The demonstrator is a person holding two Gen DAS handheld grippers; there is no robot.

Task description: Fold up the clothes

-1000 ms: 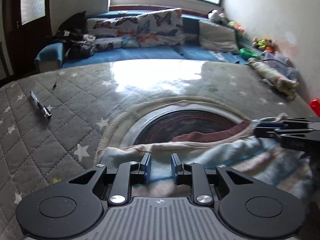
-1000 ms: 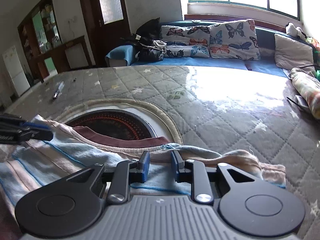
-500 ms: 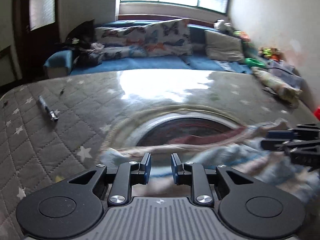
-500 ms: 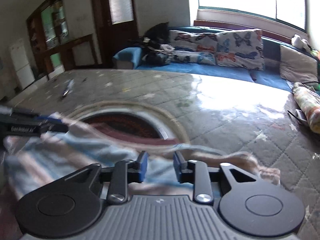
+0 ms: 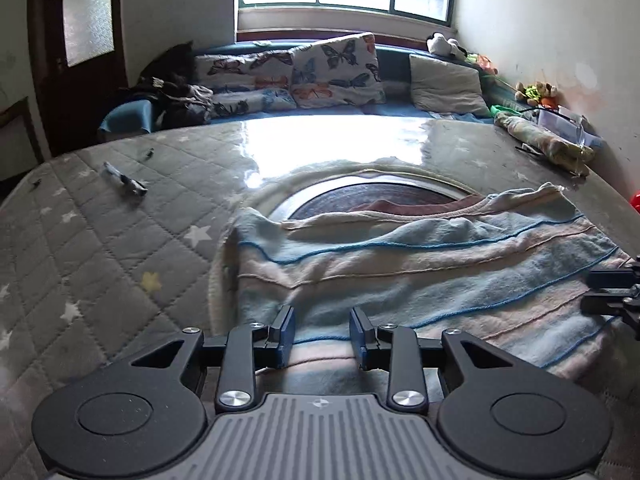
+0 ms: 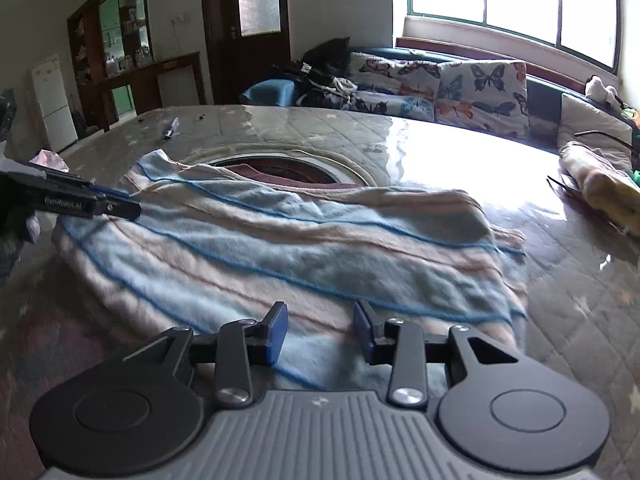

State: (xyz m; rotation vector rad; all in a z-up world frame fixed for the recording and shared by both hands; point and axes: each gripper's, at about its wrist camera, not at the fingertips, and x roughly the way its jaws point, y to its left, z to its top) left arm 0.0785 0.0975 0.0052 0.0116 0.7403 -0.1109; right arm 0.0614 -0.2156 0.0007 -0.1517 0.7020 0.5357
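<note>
A striped sweater (image 5: 420, 264) in pale blue and pink lies spread on the quilted mat (image 5: 100, 240) near its front edge, its collar over the round dark opening (image 5: 368, 196). The left gripper (image 5: 322, 334) and right gripper (image 6: 320, 332) sit at the sweater's near hem, jaws spread, pinching nothing. A pen (image 5: 124, 180) lies toward the mat's far left corner.

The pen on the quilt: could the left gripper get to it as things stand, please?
Probably yes. The left gripper is open and holds nothing, and only bare quilt lies between it and the pen, which sits clear of the sweater.
</note>
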